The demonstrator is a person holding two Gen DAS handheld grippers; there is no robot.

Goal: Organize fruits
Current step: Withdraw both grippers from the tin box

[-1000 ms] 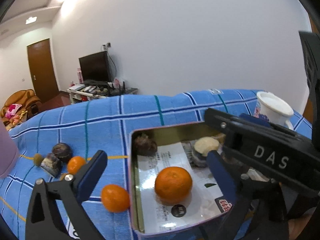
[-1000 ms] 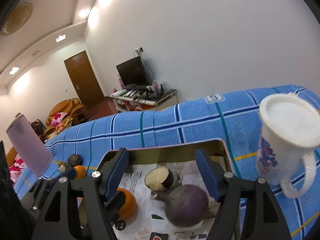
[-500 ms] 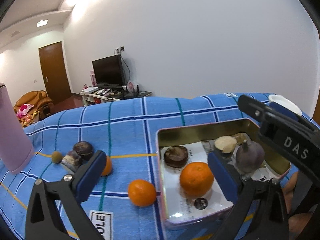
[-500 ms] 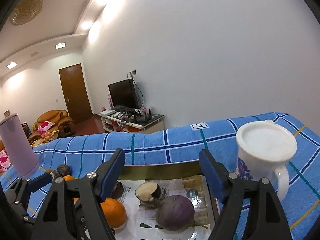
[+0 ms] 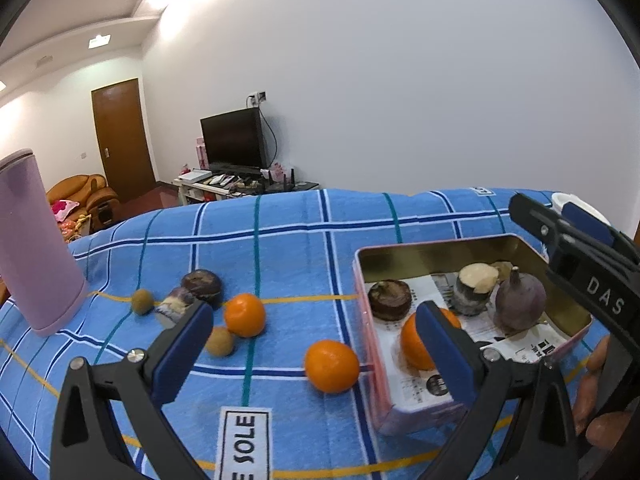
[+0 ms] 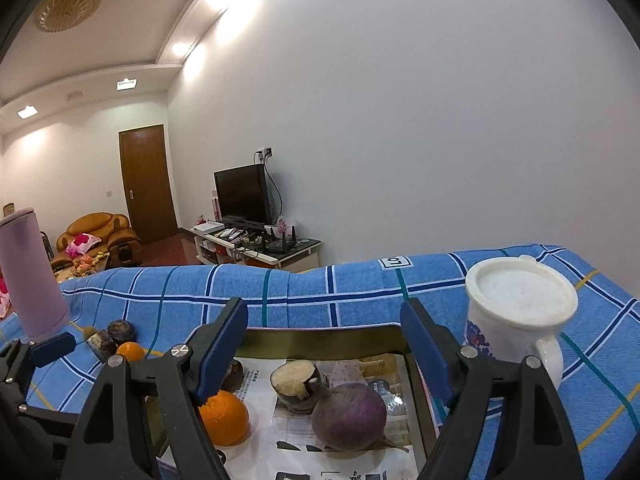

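Left wrist view. Left claw [image 5: 314,354] spread wide, nothing between its blue pads, hovering above the blue plaid cloth [image 5: 280,248] on the bench. Loose on the cloth: one orange [image 5: 331,366] just beside the tin's near-left wall, a second orange [image 5: 245,315] further left, a small brown fruit [image 5: 219,341] touching or nearly touching that second orange, another small brown fruit [image 5: 140,301], a dark round fruit [image 5: 202,285] and a cut piece [image 5: 173,307] beside it. Pink-sided tin [image 5: 370,344] lined with printed paper, print too small to read. Inside it: an orange [image 5: 414,346] partly behind the right pad, a dark round fruit [image 5: 390,299], a cut pale-fleshed piece [image 5: 474,286] and a purple bulb-shaped fruit [image 5: 520,304]. White label sewn on the cloth at the near edge, reading "SOLE" [image 5: 244,444], first letters cut off. "DAS" [image 5: 606,300] printed in white on the black body of the other tool at right. Lilac tumbler [image 5: 34,240] upright at far left.

Right wrist view. Right claw [image 6: 322,354] likewise released, empty, held above the tin [image 6: 320,336]. Below it: purple fruit [image 6: 349,416], cut piece [image 6: 298,386] touching it, orange [image 6: 224,418] under the left pad. White lidded mug [image 6: 516,320] upright just right of the tin. Cloth tag at the far edge showing "LOT" [image 6: 395,262] sideways.
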